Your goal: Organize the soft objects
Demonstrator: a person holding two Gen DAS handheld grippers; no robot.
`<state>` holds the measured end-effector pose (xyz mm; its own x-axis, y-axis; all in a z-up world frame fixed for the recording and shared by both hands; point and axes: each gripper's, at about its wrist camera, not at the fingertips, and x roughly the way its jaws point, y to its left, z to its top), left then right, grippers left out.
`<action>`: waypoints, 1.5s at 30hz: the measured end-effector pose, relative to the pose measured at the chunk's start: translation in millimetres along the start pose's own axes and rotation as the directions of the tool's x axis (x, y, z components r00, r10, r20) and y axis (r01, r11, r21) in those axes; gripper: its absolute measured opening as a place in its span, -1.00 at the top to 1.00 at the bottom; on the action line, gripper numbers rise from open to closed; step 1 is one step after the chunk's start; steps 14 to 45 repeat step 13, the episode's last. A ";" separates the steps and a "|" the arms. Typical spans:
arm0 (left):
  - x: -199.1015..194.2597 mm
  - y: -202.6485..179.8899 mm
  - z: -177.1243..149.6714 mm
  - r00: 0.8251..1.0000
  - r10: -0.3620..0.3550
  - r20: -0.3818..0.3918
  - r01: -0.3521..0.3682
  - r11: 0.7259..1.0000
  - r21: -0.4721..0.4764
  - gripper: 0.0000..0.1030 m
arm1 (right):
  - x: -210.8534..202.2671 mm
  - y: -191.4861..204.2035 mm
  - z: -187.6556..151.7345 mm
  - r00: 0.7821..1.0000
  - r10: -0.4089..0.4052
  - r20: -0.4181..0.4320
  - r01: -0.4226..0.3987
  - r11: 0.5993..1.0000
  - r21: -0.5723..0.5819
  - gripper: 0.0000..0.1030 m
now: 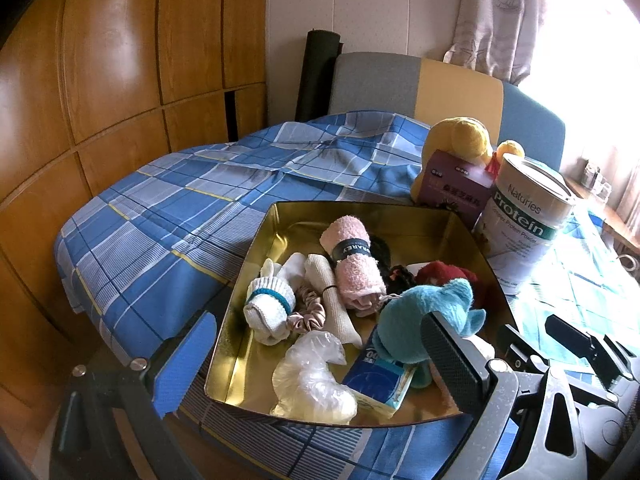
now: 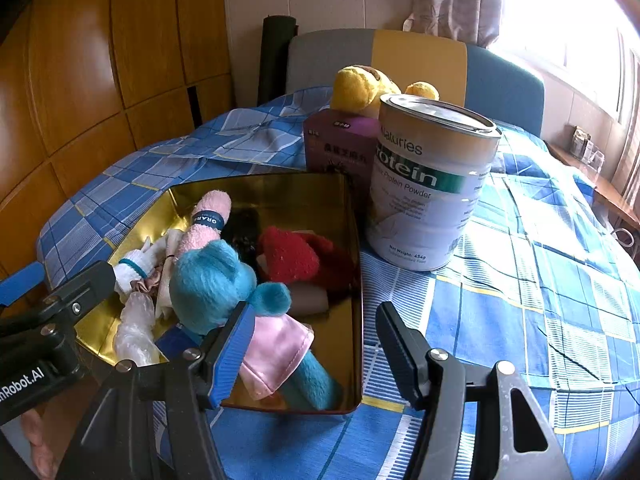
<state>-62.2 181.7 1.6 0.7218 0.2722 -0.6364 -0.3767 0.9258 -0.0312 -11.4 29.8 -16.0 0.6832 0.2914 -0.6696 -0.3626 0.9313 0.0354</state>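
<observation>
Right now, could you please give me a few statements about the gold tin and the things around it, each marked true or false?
1. The teal plush toy in a pink satin dress lies inside the gold metal tin. True.
2. The white protein powder can stands inside the tin. False: it stands upright on the blue checked bedsheet, beside the tin.
3. The rolled pink towel with a dark band lies in the tin. True.
4. The yellow plush toy is in the tin. False: it sits behind the purple cardboard box, outside the tin.
5. The right claw is shut on the can. False: it is open and holds nothing.
</observation>
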 end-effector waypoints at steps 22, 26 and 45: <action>1.9 3.0 1.4 1.000 -0.022 -0.009 0.022 1.000 -0.013 -0.97 | -1.5 -8.1 1.0 1.000 -0.012 0.014 0.011 1.000 0.020 -0.24; 1.9 3.0 1.4 1.000 -0.022 -0.009 0.022 1.000 -0.013 -0.97 | -1.5 -8.1 1.0 1.000 -0.012 0.014 0.011 1.000 0.020 -0.24; 1.9 3.0 1.4 1.000 -0.022 -0.009 0.022 1.000 -0.013 -0.97 | -1.5 -8.1 1.0 1.000 -0.012 0.014 0.011 1.000 0.020 -0.24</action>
